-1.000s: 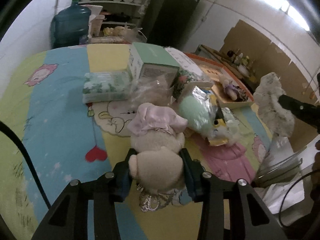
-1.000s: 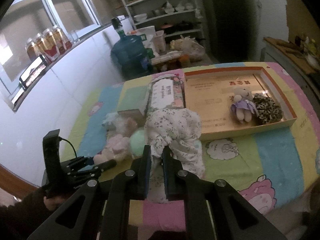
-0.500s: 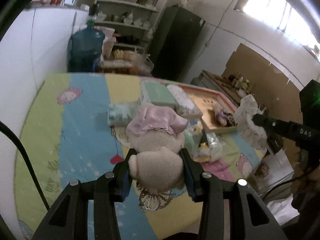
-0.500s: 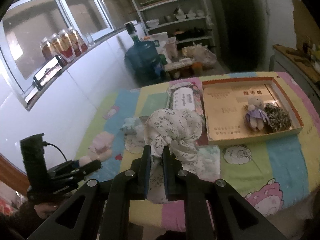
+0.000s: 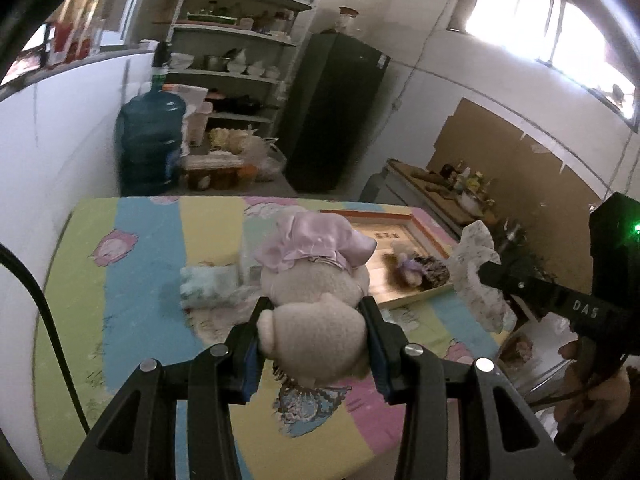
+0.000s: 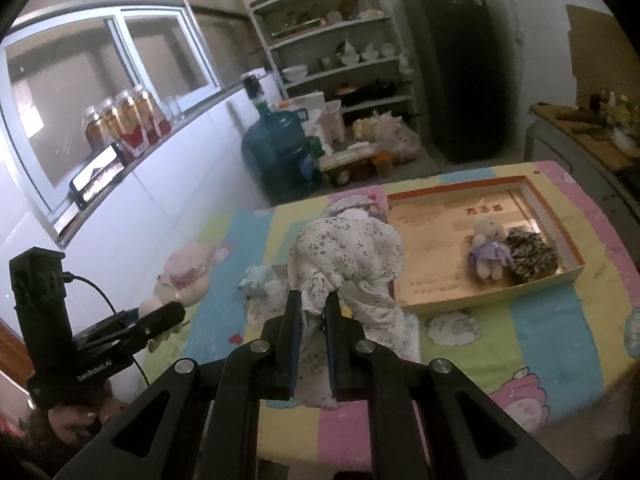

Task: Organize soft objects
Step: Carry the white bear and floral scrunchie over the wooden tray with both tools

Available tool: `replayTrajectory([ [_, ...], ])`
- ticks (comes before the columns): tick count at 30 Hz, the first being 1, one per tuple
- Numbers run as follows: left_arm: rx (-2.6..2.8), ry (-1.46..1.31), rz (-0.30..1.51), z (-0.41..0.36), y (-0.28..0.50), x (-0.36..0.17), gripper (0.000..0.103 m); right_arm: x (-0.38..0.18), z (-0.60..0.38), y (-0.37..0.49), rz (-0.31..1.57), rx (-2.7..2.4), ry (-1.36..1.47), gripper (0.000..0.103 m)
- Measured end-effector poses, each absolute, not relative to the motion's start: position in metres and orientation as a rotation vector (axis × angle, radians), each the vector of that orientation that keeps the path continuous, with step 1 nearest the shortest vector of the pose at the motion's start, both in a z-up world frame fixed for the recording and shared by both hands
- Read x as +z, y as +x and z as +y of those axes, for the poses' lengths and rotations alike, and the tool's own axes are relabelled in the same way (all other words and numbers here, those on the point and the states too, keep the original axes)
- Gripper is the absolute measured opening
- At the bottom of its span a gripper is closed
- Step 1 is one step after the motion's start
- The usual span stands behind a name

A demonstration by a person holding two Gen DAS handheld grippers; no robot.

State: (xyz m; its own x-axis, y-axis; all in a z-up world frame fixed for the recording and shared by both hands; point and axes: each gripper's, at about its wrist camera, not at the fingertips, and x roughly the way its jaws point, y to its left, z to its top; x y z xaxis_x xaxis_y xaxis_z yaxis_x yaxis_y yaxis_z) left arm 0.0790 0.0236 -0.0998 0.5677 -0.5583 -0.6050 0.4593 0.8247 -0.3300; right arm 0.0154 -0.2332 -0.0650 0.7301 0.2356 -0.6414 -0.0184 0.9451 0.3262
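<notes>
My left gripper is shut on the rump of a beige plush toy in a pink satin cap, held up above the table. My right gripper is shut on a bunched white floral cloth, also in the air. The left wrist view shows that cloth hanging from the right gripper at the right. In the right wrist view the left gripper and its plush toy are at the left. An orange-rimmed tray on the table holds a small bear in purple and a leopard-print piece.
The table wears a cartoon-print cloth. A pale wrapped pack and other soft packets lie near the tray. Behind the table stand a blue water jug, shelves and a dark fridge. A counter runs along the right.
Both grippers have risen with what they hold, the left one more. The table now lies farther below, and more of the room behind it shows.
</notes>
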Motion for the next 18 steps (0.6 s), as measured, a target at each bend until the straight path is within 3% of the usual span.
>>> replayTrajectory([
  [18,-0.604,-0.129,0.756,-0.106,0.107,-0.092,0.044,-0.064,-0.341,0.036,0.705,0.04,0.31,0.011],
])
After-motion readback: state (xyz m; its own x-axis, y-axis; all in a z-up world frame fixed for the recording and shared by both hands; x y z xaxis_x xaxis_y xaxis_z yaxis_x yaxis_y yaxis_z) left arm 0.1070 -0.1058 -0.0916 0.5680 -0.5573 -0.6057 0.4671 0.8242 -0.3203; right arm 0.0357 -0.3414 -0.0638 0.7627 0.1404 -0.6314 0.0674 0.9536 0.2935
